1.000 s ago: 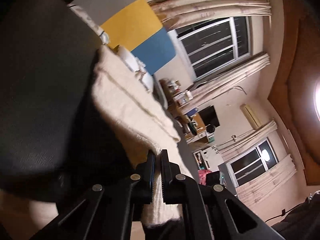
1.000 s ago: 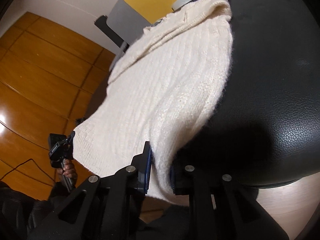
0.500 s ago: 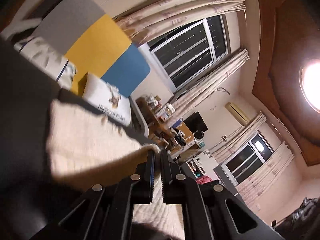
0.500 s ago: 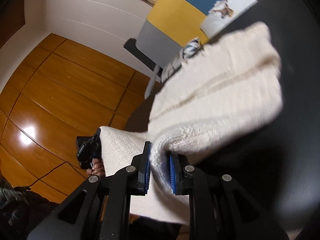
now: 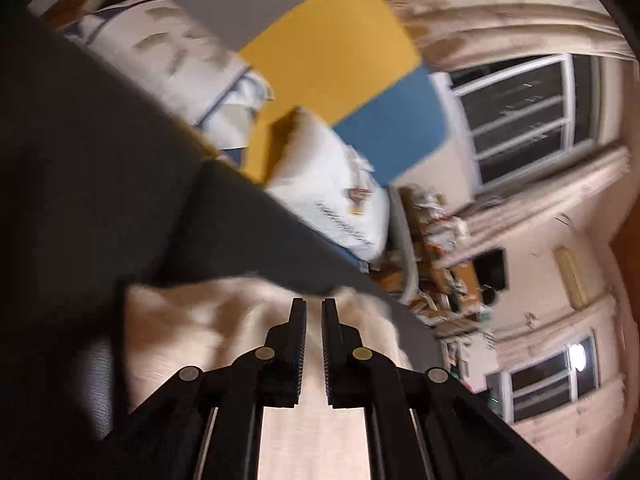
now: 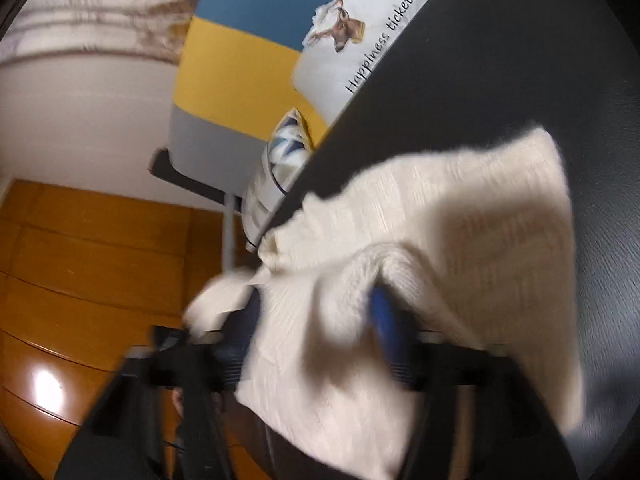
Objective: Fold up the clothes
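Both grippers are letting go so the fold can settle: the right gripper [image 6: 320,332] is opening, jaws spread around the cream knit sweater [image 6: 460,220] on the black surface [image 6: 540,60], while the left gripper [image 5: 314,312] is opening too (narrow gap, apparently pinching nothing).

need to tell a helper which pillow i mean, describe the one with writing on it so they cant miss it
Start at the grey, yellow and blue panel behind the black surface. The white pillow leans against it. Unlike the blue-patterned pillow beside it, it bears an animal picture and the words "Happiness ticket".
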{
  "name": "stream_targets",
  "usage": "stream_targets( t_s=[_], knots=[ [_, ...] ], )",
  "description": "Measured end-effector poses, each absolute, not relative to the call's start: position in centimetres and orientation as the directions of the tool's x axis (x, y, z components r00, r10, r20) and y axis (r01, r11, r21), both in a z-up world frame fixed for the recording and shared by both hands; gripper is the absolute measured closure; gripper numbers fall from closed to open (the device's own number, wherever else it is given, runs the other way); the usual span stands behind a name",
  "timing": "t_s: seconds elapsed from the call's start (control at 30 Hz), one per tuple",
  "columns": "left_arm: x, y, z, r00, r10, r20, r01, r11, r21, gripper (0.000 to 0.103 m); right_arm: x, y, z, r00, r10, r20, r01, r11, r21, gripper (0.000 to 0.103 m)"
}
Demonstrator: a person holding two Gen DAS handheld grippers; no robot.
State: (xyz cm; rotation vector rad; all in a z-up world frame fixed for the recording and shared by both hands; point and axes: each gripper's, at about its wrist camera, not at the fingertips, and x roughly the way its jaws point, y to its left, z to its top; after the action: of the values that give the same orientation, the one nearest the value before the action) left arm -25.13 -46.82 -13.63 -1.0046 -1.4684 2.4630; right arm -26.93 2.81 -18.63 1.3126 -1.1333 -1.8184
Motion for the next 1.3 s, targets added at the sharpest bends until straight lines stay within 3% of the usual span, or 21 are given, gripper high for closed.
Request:
stream_targets(
  t_s=[0.13, 0.27, 0.4, 0.53, 0.83, 0.97, 1.17, 1.3],
  knots=[
    [-22.8, -47.2, -13.7, -0.814, 0.368, -0.449, 0.218, -0.522, -0.824, 0.091, -26.2, 3.1, -17.7, -0.317, -0.85, -0.42, 0.07, -0.463, 0.884, 0.025],
    [-21.5, -45.7, -13.3, -0.792, 0.329, -0.514, 0.217, -0.635, -0.741, 0.087, -24.2, 2.3, -15.0, -0.332, -0.81, -0.484, 0.233, -0.568, 0.79, 0.025],
    [-21.7, -43.1, -14.7, -0.679, 0.29, -0.674, 0.254, -0.769, -0.586, 0.087, -22.5, -1.6, -13.5, -0.323, -0.712, -0.623, 0.396, -0.7, 0.594, 0.025],
    [-20.0, -41.5, -15.3, -0.657, 0.271, -0.704, 0.24, -0.81, -0.536, 0.088, -21.2, -3.4, -17.0, -0.229, -0.562, -0.794, 0.385, -0.802, 0.456, 0.025],
    [-9.5, -40.2, -15.8, -0.654, 0.321, -0.685, 0.255, -0.76, -0.598, 0.091, -12.9, -0.2, -17.2, -0.275, -0.612, -0.741, 0.389, -0.776, 0.496, 0.025],
    [-4.1, -39.0, -15.9, -0.669, 0.311, -0.676, 0.264, -0.75, -0.606, 0.091, -7.6, 0.4, -16.7, -0.298, -0.591, -0.75, 0.426, -0.785, 0.449, 0.025],
    [1.5, -37.3, -15.1, -0.681, 0.244, -0.69, 0.295, -0.772, -0.564, 0.09, -0.9, -2.0, -15.6, -0.381, -0.428, -0.82, 0.502, -0.84, 0.205, 0.022],
    [2.9, -36.4, -13.2, -0.685, 0.171, -0.708, 0.308, -0.813, -0.494, 0.084, 1.3, -3.5, -14.7, -0.422, -0.328, -0.845, 0.527, -0.847, 0.066, 0.02]
  ],
)
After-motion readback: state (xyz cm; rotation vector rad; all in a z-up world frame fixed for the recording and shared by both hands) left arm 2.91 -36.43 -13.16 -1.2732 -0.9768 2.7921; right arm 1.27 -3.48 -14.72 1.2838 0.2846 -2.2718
